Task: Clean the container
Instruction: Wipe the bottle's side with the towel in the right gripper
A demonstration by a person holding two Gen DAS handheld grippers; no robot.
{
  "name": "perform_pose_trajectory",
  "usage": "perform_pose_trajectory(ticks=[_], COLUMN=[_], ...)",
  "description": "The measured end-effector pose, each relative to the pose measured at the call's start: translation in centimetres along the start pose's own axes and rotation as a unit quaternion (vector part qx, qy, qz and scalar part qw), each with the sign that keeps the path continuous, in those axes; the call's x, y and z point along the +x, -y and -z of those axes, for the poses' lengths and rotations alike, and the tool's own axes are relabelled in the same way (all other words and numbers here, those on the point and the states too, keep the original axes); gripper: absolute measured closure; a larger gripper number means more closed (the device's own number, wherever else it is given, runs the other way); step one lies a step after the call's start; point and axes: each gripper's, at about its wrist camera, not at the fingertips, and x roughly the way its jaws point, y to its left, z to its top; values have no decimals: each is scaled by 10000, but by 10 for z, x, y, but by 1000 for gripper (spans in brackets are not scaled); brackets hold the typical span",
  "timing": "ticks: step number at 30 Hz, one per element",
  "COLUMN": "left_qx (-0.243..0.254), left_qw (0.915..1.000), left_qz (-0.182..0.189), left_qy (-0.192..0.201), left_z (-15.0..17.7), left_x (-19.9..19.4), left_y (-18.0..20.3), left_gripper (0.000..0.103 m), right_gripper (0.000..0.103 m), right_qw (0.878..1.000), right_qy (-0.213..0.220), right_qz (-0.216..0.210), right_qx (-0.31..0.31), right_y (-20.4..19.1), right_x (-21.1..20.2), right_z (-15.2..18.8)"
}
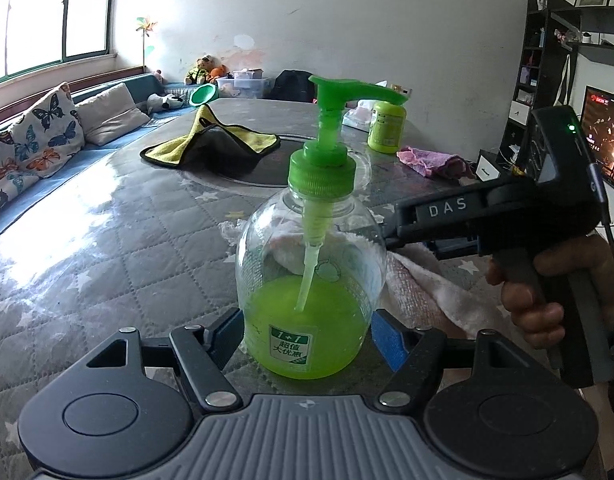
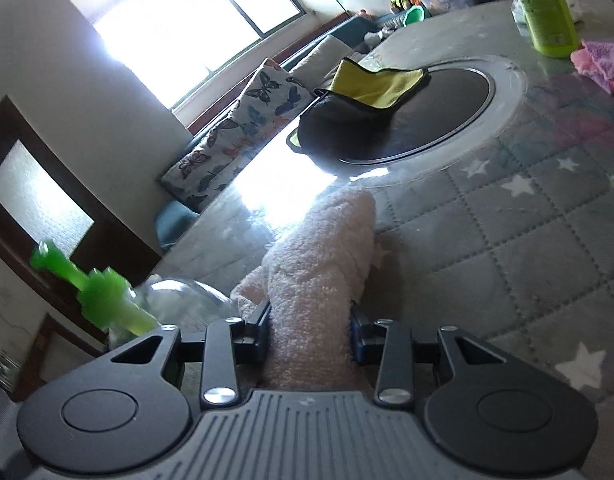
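A clear pump bottle (image 1: 311, 280) with a green pump head and green liquid stands on the quilted table. My left gripper (image 1: 307, 340) is shut on its lower body, a blue pad on each side. My right gripper (image 2: 311, 328) is shut on a pale pink towel (image 2: 319, 264). In the left wrist view the right gripper (image 1: 391, 236) comes in from the right and presses the towel (image 1: 427, 292) against the bottle's far right side. In the right wrist view the bottle (image 2: 163, 300) lies blurred at lower left.
A yellow and black cloth (image 1: 215, 144) lies on the round dark insert (image 2: 439, 116) mid-table. A green bottle (image 1: 387, 126) and a purple cloth (image 1: 431, 160) sit at the far right. A sofa with cushions (image 1: 39, 136) runs along the left.
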Motion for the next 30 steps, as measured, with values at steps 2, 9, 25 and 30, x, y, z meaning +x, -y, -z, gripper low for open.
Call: perform_pose_trajectory(ticks=[2,9,25,30], left_qx=[-14,-45,-96,-107], left_qw=[10000,10000,9999,9999], left_qz=[-12,-44,-77,-70], left_qy=[-14,-74,-71,-75], left_z=[0,5,5,4], left_x=[0,-1,-2,0], left_y=[0,0,0,1], left_gripper=[30,29,28,27], right_gripper=[64,63,36,34], right_qw=[9999,9954,9930,9941], right_qy=[6,-51,314,238], right_qz=[79,583,720,698], right_qx=[-139,-756,-880,-798], right_y=[-4,-21,-28,-28], right_x=[-2,-13,-44,-29], right_z=[1,7,2,0])
